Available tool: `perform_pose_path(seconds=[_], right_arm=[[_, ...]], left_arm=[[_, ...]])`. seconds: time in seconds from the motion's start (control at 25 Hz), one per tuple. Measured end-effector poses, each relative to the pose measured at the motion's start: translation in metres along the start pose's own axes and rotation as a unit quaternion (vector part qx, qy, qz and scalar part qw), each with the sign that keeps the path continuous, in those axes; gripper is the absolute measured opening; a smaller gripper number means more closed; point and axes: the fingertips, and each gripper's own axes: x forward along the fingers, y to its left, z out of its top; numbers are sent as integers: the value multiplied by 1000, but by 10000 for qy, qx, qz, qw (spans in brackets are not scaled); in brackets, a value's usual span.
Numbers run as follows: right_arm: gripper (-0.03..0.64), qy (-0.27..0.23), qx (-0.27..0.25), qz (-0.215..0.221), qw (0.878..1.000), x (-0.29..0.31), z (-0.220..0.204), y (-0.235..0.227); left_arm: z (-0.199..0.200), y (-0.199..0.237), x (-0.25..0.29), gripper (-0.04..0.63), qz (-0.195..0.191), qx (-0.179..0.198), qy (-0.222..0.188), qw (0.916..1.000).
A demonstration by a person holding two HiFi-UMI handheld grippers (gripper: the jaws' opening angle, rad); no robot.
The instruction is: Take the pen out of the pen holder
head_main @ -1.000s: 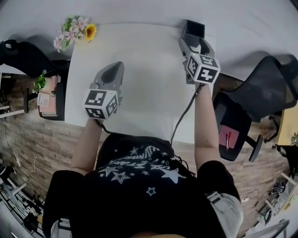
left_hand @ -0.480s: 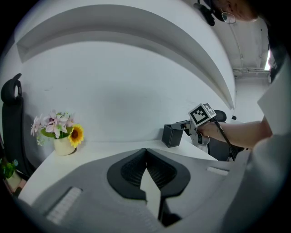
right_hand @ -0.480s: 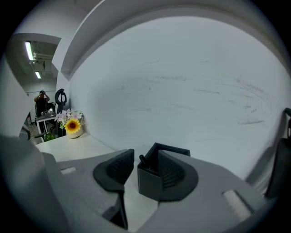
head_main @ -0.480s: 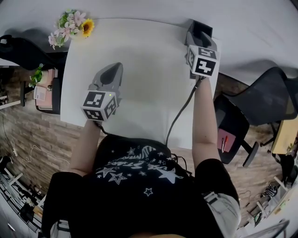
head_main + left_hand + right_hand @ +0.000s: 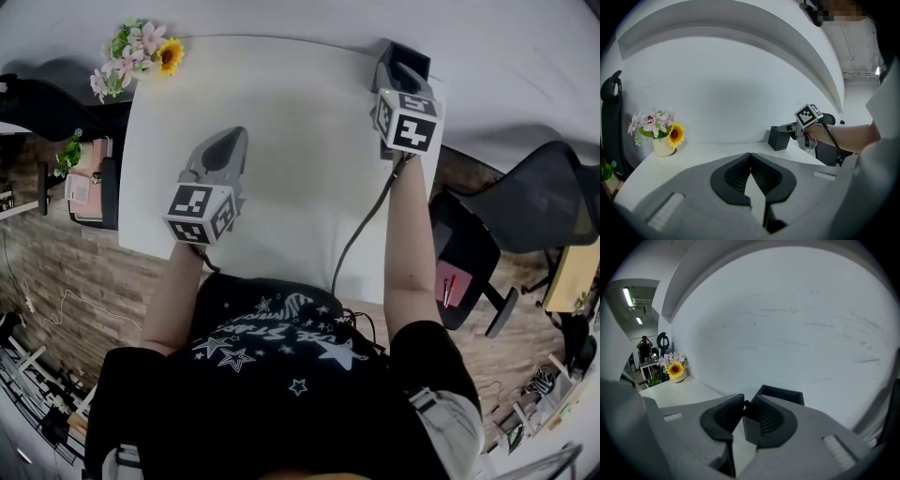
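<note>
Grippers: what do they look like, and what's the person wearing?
Left gripper and right gripper are grey with ribbed black pads, each carrying a cube of black-and-white square markers. A black cable trails from the right. Black short-sleeved T-shirt, white stars.

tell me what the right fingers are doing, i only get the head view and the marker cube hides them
observer: in the right gripper view the right gripper has just been closing its fingers. The top of a dark pen sits between their tips, apparently pinched.
operator: is it out of the holder
observer: not yet, only the pen's top shows above the near edge of the black pen holder, which stands right under the fingers.
</note>
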Motion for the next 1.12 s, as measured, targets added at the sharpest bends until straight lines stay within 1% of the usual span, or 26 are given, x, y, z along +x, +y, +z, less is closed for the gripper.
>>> perform_pose_path(seconds=[0.08,0.36,0.56,0.72,0.92,1.12], right_arm=[[80,-19,81,41,10000,-1,-1,0],[77,-114,360,100,9992,-7,-1,-7],[58,-155,248,-171,9994,-13,1,-21],[34,-229,98,-451,9987,-18,4,-33],[34,-503,141,-626,9967,-29,17,-42],[34,-858,165,-836,9927,-54,48,-44]], left_arm=[[-1,0,1,11,12,-16,13,10000],[-2,2,0,11,76,-49,33,10000],[-1,0,0,11,88,-76,-17,9999],[0,-6,0,11,25,-55,-23,10000],[6,-8,-2,11,-77,21,-99,9999],[16,-1,-8,11,-219,9,-228,9995]])
